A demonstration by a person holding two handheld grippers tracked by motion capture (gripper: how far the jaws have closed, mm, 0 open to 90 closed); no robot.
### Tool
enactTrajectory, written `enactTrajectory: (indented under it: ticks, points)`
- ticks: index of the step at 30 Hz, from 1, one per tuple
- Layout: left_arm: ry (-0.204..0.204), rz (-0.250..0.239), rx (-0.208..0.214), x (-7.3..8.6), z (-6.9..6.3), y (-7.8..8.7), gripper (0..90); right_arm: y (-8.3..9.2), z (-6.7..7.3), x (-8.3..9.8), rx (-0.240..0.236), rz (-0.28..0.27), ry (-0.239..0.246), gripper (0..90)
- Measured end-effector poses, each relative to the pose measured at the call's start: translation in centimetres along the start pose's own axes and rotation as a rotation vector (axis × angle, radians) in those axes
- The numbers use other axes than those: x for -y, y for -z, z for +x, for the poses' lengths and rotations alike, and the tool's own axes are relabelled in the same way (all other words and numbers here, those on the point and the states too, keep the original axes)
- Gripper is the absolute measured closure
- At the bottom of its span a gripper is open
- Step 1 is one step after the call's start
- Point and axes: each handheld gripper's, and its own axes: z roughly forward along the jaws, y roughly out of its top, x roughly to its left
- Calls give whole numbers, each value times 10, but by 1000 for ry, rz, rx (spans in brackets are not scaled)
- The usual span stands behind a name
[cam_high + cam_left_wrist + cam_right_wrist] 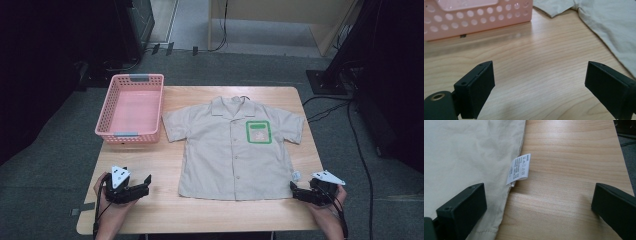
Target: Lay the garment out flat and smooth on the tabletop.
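1. Shirt (232, 152): a beige short-sleeved child's shirt lies flat and face up on the wooden table (200, 210), collar at its far end, hem toward the person. A green-bordered patch (258, 132) sits on its chest, and a white care label (519, 168) sticks out from the side seam near the hem.
2. Basket (131, 107): a pink perforated basket stands just beside the shirt, next to one sleeve, with nothing visible in it. It does not appear to touch the cloth.
3. Left gripper (142, 186): held low over bare table, near the hem corner of the shirt on the basket's side. In the left gripper view its jaws stand wide apart with only wood between them; the shirt edge (614, 32) lies ahead and to one side.
4. Right gripper (296, 192): held at the shirt's other hem corner. In the right gripper view the jaws are spread wide, one over the cloth (461, 152) and one over the table, with the side seam and care label between them. Nothing is clamped.
5. Step in hand, as judged: the approach before the first grasp, likely for folding the shirt or moving it to the basket.
6. Next move, as judged: each gripper must come down on its hem corner, slip one jaw under the fabric edge and close on the cloth without dragging it.
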Motion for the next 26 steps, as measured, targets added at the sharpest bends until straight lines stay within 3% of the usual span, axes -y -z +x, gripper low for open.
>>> enactTrajectory:
  ticks: [12, 23, 26]
  points:
    - [7, 29, -68, 18, 25, 10, 95, 0, 0, 0, 3, -1, -3, 0]
    - [-18, 79, -99, 27, 28, 11, 95, 0, -1, 0, 8, -3, -4, 0]
    - [0, 82, -96, 28, 30, 11, 96, 0, -1, 0, 8, -3, -5, 0]
